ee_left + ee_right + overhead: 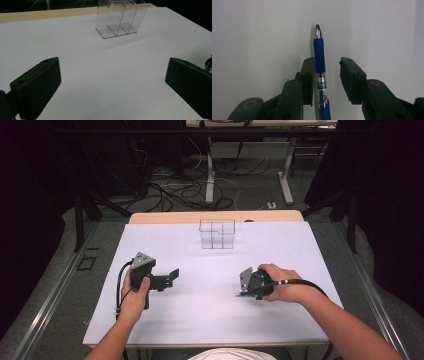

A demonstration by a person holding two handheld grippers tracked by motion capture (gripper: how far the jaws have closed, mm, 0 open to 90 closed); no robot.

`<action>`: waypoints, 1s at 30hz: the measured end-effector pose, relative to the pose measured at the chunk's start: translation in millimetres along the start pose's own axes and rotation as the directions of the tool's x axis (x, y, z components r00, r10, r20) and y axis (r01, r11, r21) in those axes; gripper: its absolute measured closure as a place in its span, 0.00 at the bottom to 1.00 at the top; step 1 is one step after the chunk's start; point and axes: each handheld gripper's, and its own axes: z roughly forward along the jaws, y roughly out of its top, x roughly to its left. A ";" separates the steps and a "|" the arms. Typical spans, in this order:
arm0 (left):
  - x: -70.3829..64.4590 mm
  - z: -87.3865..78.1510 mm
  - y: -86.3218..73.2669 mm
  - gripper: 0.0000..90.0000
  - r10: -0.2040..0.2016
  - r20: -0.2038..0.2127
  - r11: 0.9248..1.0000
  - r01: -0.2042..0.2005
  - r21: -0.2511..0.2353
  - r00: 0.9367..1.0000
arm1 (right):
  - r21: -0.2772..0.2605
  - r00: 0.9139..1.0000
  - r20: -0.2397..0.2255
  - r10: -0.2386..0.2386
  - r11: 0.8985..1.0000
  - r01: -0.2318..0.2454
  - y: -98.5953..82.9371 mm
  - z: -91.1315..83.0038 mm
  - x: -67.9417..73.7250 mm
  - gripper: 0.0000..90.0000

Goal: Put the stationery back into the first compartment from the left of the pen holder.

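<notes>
My right claw (327,62) straddles a blue ballpoint pen with a clear barrel and silver tip (320,65), which lies flat on the white surface (210,290). One jaw touches the pen's side; the other stands a little apart, so the jaws are only narrowly parted and the grip is not yet closed. I judge the pickup barely begun: closing, lifting and carrying are all left. The clear plastic organiser with upright compartments (217,233) stands empty near the far edge, well apart from the pen. My left claw (170,277) hangs wide, holding nothing. Beyond the surface, the room is dim, with cables (175,187) strewn across a grey floor between desk legs (210,175).
</notes>
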 end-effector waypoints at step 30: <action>3.5 0.2 -2.1 0.00 -0.025 -0.013 1.000 0.025 0.005 1.000 | 0.051 0.997 -0.015 -0.081 0.995 0.081 7.2 22.7 2.3 0.88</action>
